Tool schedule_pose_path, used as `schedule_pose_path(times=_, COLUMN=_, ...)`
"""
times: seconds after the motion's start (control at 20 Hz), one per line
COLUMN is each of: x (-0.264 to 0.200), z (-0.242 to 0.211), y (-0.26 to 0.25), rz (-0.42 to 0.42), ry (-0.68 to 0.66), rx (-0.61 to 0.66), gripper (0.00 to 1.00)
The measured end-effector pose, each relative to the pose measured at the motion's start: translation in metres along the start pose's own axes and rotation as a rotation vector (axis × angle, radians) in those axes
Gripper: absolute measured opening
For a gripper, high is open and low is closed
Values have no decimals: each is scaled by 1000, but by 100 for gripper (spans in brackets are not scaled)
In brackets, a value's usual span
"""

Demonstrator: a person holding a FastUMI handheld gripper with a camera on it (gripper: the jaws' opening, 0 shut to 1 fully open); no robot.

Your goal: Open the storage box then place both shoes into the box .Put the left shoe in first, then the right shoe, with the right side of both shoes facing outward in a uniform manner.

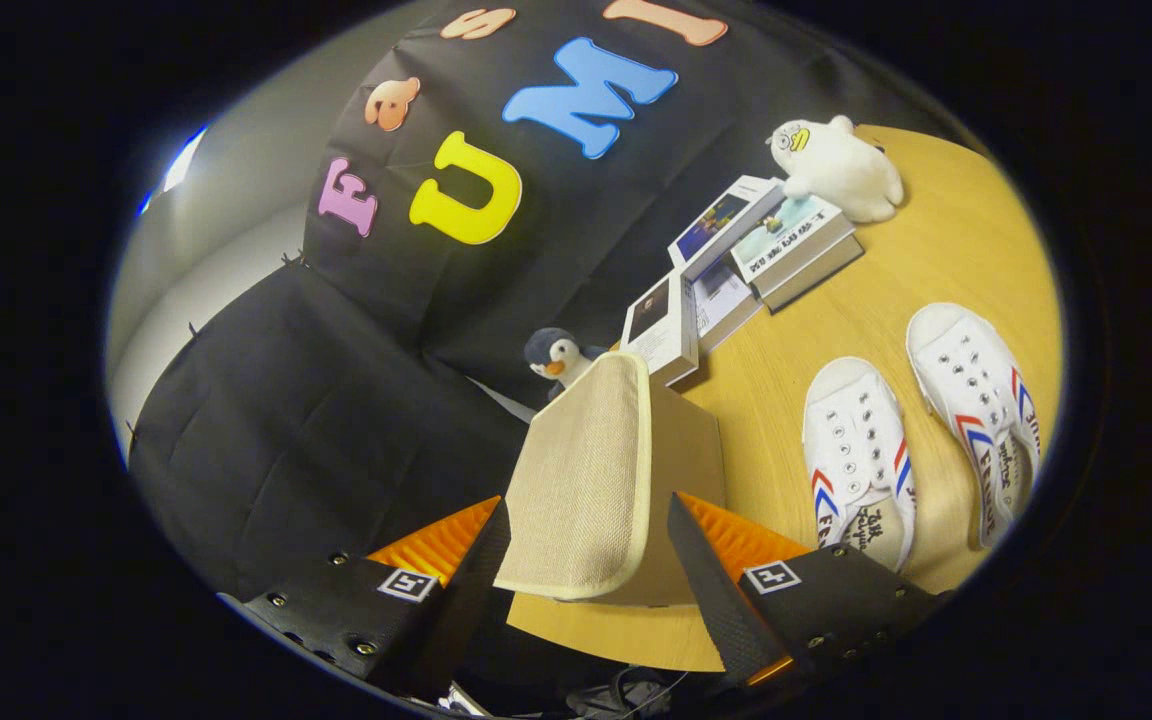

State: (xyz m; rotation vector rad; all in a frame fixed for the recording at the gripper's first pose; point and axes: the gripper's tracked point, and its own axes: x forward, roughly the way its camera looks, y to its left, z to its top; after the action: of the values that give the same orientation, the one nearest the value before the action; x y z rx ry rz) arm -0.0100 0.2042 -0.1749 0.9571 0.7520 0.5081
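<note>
A tan storage box (688, 450) stands on the wooden table (946, 250), and its beige woven lid (586, 470) is swung up and stands in front of it. My gripper (586, 502) is open, and the lid's free end reaches down between its two fingers. The left finger lies close against the lid's edge, while a small gap shows at the right finger. Two white canvas shoes with red and blue stripes lie side by side on the table beyond the right finger: the nearer shoe (856, 460) beside the box, the other shoe (976, 410) farther out.
Behind the box are several stacked books (736, 270), with a white plush toy (836, 165) at their far end. A small penguin plush (556, 358) sits just behind the lid. The table's curved edge (616, 645) runs just under my fingers.
</note>
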Motion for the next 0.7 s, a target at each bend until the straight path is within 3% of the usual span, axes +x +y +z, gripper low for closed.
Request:
schedule_pose_path(times=0.45, x=26, z=-26, y=-9, rz=25, ry=90, rx=215, gripper=95)
schedule_pose_path(times=0.55, x=29, z=-29, y=-6, rz=36, ry=107, rx=249, gripper=85)
schedule_pose_path(times=0.65, x=29, z=-35, y=-3, rz=50, ry=137, rx=259, gripper=84)
schedule_pose_path(times=0.7, x=33, z=-33, y=-10, rz=19, ry=141, rx=254, gripper=69)
